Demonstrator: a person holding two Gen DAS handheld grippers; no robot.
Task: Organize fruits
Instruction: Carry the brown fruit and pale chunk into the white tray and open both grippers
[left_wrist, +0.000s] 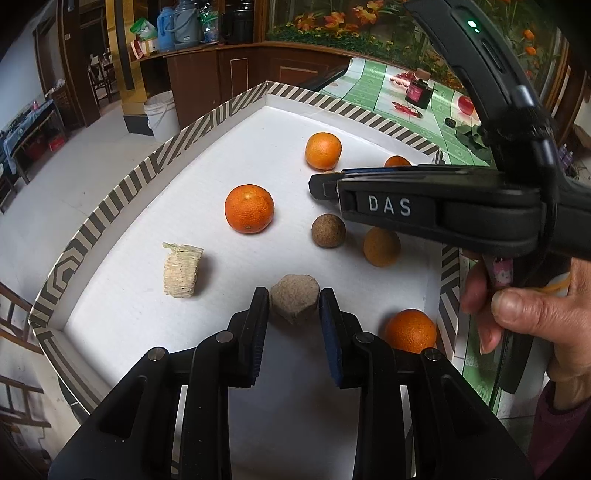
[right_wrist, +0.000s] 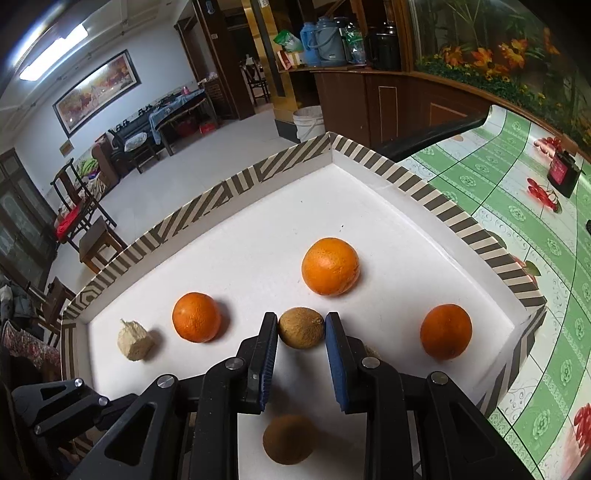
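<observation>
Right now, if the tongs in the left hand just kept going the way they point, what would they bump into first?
Probably the pale brown chunk, which sits between the left tongs' tips already. Past it lie bare white tray floor and, farther off, a brown ball. Depth is hard to judge.

In the shallow white tray with a striped cardboard rim (left_wrist: 122, 184), round orange fruits (left_wrist: 249, 208) lie scattered. Two brown round fruits (left_wrist: 328, 230) sit near the middle, side by side. A pale ridged chunk (left_wrist: 181, 269) lies left; a tan hexagonal block (left_wrist: 294, 299) nearest.
</observation>
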